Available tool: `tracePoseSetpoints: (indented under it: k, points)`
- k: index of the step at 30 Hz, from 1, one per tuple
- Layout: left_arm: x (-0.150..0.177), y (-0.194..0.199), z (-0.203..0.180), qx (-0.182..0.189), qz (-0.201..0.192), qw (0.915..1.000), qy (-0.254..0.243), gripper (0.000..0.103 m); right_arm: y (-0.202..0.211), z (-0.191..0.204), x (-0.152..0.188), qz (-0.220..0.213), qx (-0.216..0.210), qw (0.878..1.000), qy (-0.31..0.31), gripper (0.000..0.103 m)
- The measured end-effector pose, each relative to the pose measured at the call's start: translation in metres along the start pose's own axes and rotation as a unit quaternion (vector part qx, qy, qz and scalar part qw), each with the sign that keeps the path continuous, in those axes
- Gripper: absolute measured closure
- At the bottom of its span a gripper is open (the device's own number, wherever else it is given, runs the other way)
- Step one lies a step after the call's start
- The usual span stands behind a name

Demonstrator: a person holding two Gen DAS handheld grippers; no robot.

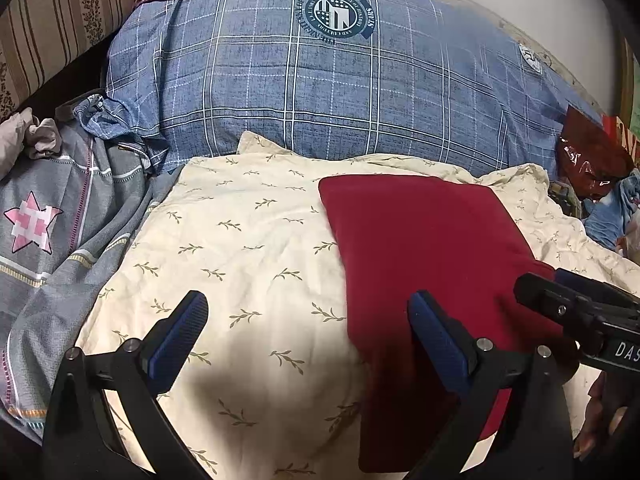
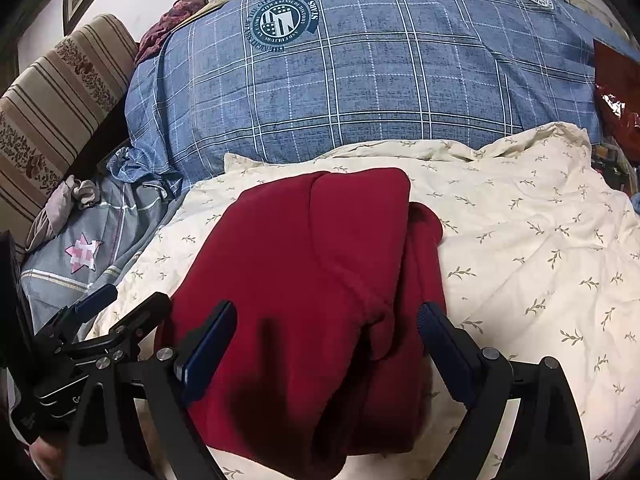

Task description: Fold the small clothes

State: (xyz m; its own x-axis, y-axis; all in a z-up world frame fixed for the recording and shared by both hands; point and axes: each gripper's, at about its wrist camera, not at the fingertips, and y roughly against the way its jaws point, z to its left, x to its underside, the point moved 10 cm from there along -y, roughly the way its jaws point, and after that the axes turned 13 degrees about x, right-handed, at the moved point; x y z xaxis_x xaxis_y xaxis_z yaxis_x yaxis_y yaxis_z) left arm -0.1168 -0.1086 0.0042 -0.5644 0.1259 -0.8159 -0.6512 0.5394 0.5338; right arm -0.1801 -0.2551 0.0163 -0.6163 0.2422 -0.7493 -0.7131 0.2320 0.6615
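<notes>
Left to right: grey star-print bedding (image 1: pixel 36 224) sits at the far left edge of the bed, well apart from the work. Next is the cream leaf-print sheet (image 1: pixel 248 248), w/ the blue plaid pillow (image 1: pixel 320 92) behind it.

Left claw (image 1: pixel 308 332) hangs over bare sheet, jaws wide apart, nothing between them. Its right finger (image 1: pixel 436 340) overlaps the red garment's left edge in the left wrist view, so the cloth lies to that claw's right and ahead; contact can't be told.

The red garment (image 2: pixel 304 280) lies on the sheet, partly folded, w/ a rounded flap across the top and a thicker bunched band down its right side. Long axis runs roughly near-to-far, i.e. along the claws' pointing direction, tilted a bit left at the near end.

Right claw (image 2: pixel 324 344) is jaws apart too, empty, and straddles the garment's near part: one finger (image 2: pixel 208 352) over the left portion, the other by the right edge next to the bunched band.

Judgement: right claw is the nearer and better centred one, so the next pinch prob. falls to it, at the near hem or the right-side band. Left claw needs a shift rightward to reach the left edge
</notes>
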Motion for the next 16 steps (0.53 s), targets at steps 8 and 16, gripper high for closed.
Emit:
tracePoseSetpoints:
  k: [8,16]
  points:
    - [-0.002,0.001,0.003,-0.001,-0.003,1.0000,0.001,0.002,-0.002,0.001,0.002,0.004,0.003,1.000,0.001,0.010]
    - [-0.007,0.000,0.013,-0.001,-0.001,0.9999,0.016,0.002,-0.003,-0.006,-0.002,0.003,0.002,1.000,-0.004,0.010]
